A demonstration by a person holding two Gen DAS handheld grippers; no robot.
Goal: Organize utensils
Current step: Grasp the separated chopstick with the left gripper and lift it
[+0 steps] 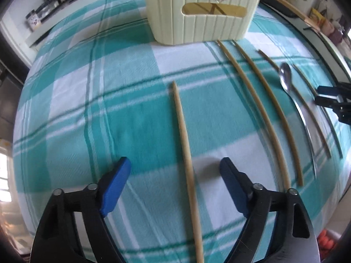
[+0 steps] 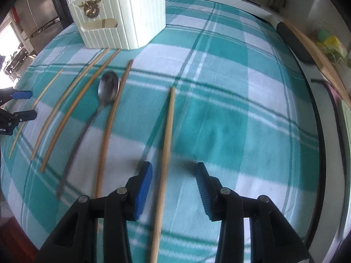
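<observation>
Several wooden chopsticks and a metal spoon (image 1: pixel 285 77) (image 2: pixel 108 87) lie side by side on a teal and white checked cloth (image 1: pixel 122 114). A cream ribbed holder (image 1: pixel 197 24) (image 2: pixel 125 24) stands at the far end. My left gripper (image 1: pixel 174 166) is open and straddles the pale leftmost chopstick (image 1: pixel 183 135); its blue pads stand clear of the stick. My right gripper (image 2: pixel 173 168) is open too, with the rightmost chopstick (image 2: pixel 168 129) running between its fingers, untouched. Each gripper also shows at the edge of the other view: the right gripper (image 1: pixel 326 95) and the left gripper (image 2: pixel 25 105).
Another chopstick (image 2: pixel 107 131) lies just left of the right gripper, beside the spoon. A dark counter edge and a wooden rail (image 2: pixel 316 50) border the cloth on the right. Jars sit on a shelf (image 1: pixel 48 4) at the far left.
</observation>
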